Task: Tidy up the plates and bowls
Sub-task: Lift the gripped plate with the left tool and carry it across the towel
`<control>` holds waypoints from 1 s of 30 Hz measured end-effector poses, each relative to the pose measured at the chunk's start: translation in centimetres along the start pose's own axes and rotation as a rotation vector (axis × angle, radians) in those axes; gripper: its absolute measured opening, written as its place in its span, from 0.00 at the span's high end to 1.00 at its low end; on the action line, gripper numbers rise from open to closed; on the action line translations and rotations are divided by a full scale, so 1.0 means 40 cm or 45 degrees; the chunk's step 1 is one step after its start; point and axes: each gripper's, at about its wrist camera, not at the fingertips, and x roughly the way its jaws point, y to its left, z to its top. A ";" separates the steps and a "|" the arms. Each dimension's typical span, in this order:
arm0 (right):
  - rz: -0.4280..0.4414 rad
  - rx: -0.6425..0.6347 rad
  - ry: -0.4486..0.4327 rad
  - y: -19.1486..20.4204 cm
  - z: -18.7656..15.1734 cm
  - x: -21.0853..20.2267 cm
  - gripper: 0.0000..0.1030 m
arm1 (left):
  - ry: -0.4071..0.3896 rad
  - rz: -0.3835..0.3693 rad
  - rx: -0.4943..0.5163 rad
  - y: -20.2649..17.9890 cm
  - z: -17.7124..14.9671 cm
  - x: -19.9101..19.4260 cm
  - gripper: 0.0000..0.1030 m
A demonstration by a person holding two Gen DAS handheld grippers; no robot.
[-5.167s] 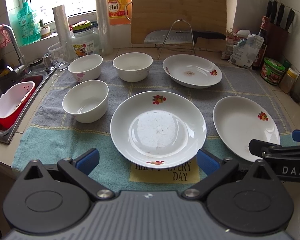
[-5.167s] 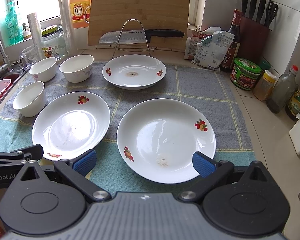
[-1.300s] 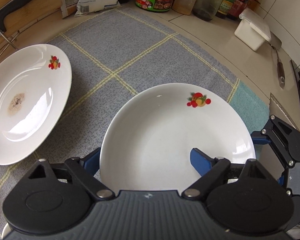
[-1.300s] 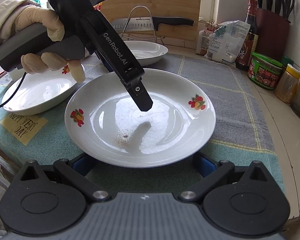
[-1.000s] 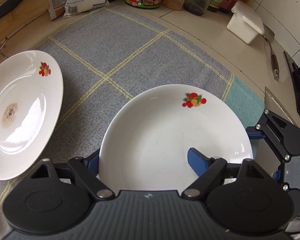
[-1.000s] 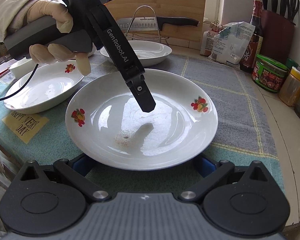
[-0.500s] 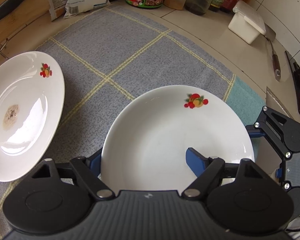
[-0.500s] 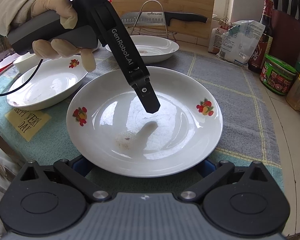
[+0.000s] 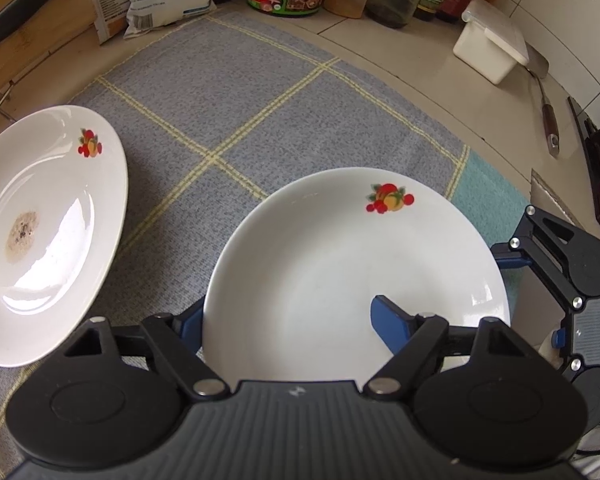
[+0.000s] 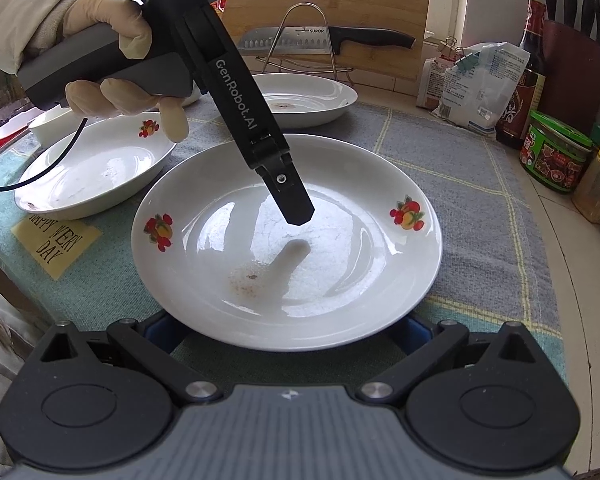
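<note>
A white plate with fruit prints (image 10: 340, 256) lies on the grey-green cloth; it also shows in the left wrist view (image 9: 340, 280). My left gripper (image 9: 288, 320) straddles its near-left rim, one finger (image 10: 288, 192) over the inside, the other hidden beneath; the jaws are still wide. My right gripper (image 10: 288, 330) is open with its fingers under the plate's near rim; it shows at the right in the left wrist view (image 9: 556, 264). A second plate (image 10: 96, 164) lies to the left, a third plate (image 10: 304, 98) at the back.
Behind stand a cutting board, a knife on a wire rack (image 10: 324, 42), a food bag (image 10: 472, 84), jars (image 10: 556, 156) and bottles. A white box (image 9: 490, 44) and a spatula (image 9: 548, 116) lie on the counter right. A bowl (image 10: 56, 122) is far left.
In five seconds both grippers went from hovering in front of the dishes to the right plate. In the last second the view has shifted only slightly; the plate stays between the fingers.
</note>
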 end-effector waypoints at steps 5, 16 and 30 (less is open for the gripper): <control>-0.020 0.001 0.023 0.004 0.006 -0.001 0.00 | 0.001 0.001 -0.001 0.000 0.000 -0.001 0.21; -0.029 -0.017 0.048 0.002 0.012 -0.011 0.00 | -0.016 0.012 0.001 -0.016 -0.004 -0.021 0.21; -0.038 -0.044 0.029 -0.048 0.051 -0.041 0.00 | -0.079 0.039 0.016 -0.039 0.072 -0.055 0.21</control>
